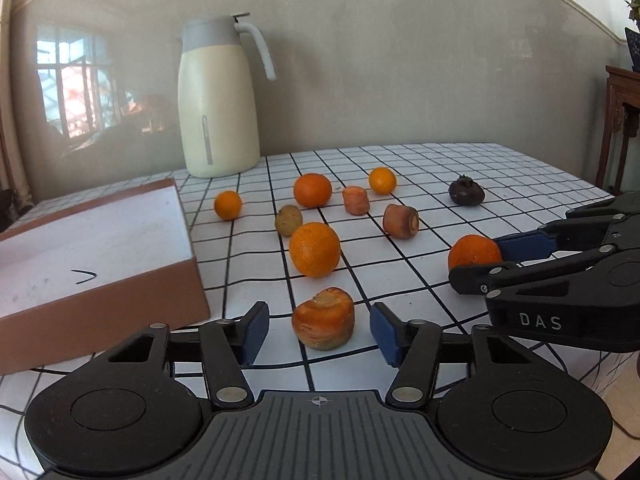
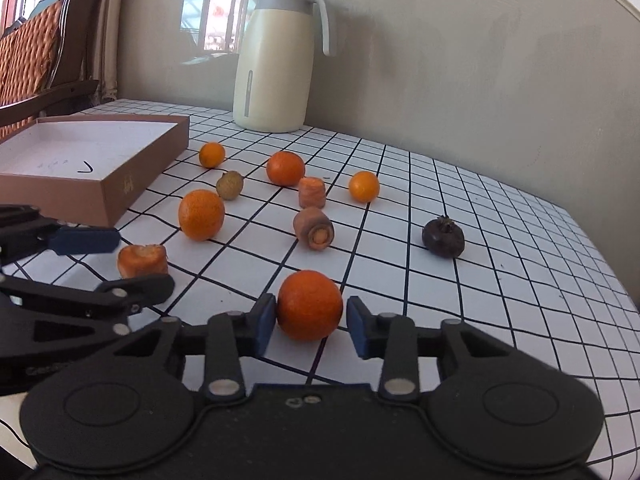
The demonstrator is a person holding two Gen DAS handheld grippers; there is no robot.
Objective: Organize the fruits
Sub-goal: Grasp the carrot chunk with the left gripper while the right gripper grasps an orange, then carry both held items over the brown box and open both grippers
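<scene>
White black-gridded tablecloth (image 2: 500, 216), cream grey-lidded jug (image 2: 276, 68), brown white-lined box (image 2: 132, 184), orange fruits (image 2: 201, 214), dark purple fruit (image 2: 443, 237) at three o'clock.

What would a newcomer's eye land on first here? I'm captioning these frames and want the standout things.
Probably the two grippers, each straddling a piece of produce on the grid-patterned tablecloth: the left gripper around a carrot chunk, the right gripper around an orange. Next, the tall cream thermos jug by the wall and the open brown box at left.
</scene>
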